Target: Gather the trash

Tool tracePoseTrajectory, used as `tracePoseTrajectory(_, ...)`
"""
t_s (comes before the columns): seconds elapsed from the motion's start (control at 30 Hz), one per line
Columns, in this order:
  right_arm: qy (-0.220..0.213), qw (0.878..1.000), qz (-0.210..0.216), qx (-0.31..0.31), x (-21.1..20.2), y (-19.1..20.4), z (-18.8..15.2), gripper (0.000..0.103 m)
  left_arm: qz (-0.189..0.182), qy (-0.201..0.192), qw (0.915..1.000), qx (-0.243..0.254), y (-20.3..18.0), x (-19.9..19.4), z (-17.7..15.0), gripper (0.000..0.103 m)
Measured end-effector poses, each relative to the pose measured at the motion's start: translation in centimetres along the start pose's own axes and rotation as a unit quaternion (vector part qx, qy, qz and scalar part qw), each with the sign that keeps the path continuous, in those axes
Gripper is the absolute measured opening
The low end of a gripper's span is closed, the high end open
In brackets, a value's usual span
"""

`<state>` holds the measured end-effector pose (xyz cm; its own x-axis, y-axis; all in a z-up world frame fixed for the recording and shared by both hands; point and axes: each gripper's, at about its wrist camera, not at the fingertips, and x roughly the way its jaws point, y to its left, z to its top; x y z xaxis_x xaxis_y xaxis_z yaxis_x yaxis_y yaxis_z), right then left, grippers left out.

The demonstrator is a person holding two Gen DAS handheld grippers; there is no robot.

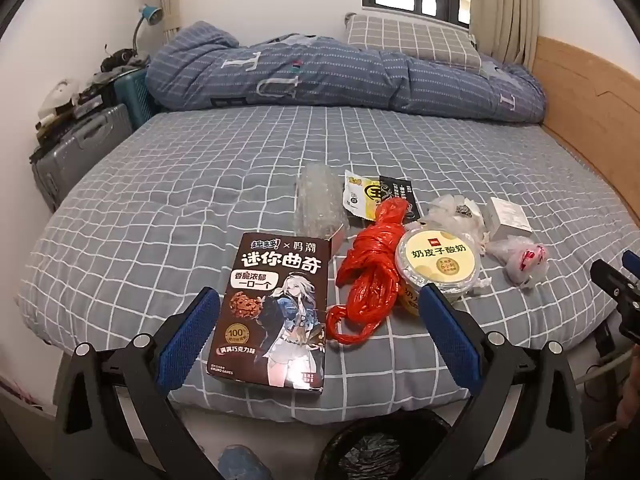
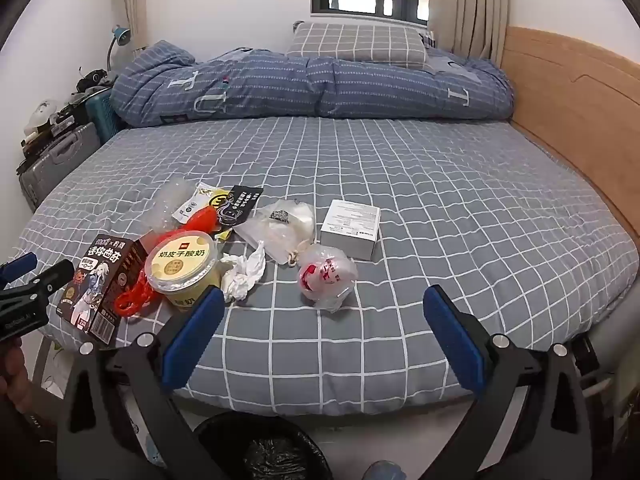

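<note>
Both grippers wide open, holding nothing: left gripper (image 1: 316, 320) hovers over the near edge of the bed (image 1: 240, 152), its fingers flanking the cookie box (image 1: 276, 312) and the red plastic bag (image 1: 370, 276); right gripper (image 2: 324, 316) hovers just short of the clear bag with red print (image 2: 326, 276). Trash sits clustered on the grey checked sheet: yogurt cup (image 2: 182, 268), crumpled tissue (image 2: 244, 270), white box (image 2: 351, 229), snack wrappers (image 2: 224, 204), bubble wrap (image 1: 320, 204). Black-lined bin (image 2: 260, 448) on the floor below the bed edge.
</note>
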<state>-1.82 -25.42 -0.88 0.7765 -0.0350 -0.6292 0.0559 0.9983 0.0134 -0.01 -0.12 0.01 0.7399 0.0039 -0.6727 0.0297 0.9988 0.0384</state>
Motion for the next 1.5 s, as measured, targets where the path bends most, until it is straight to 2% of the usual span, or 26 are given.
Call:
tracePoseTrajectory(0.03, 0.005, 1.000, 0.004, 0.005, 0.1, -0.1, 0.0, 0.096, -0.010, 0.004, 0.9999, -0.010, 0.2, 0.0, 0.0, 0.097)
tracePoseTrajectory(0.27, 0.004, 1.000, 0.003, 0.004, 0.1, -0.1, 0.0, 0.096, -0.015, 0.006, 0.9998, -0.008, 0.7, 0.0, 0.1, 0.097)
tracePoseTrajectory(0.6, 0.000, 1.000, 0.001, 0.002, 0.0, -0.1, 0.2, 0.096, -0.003, 0.006, 1.0000, 0.001, -0.1, 0.3, 0.1, 0.097)
tracePoseTrajectory(1.5, -0.002, 1.000, 0.003, 0.003, -0.1, -0.3, 0.4, 0.096, -0.009, 0.009, 0.9999, -0.003, -0.2, 0.3, 0.2, 0.097)
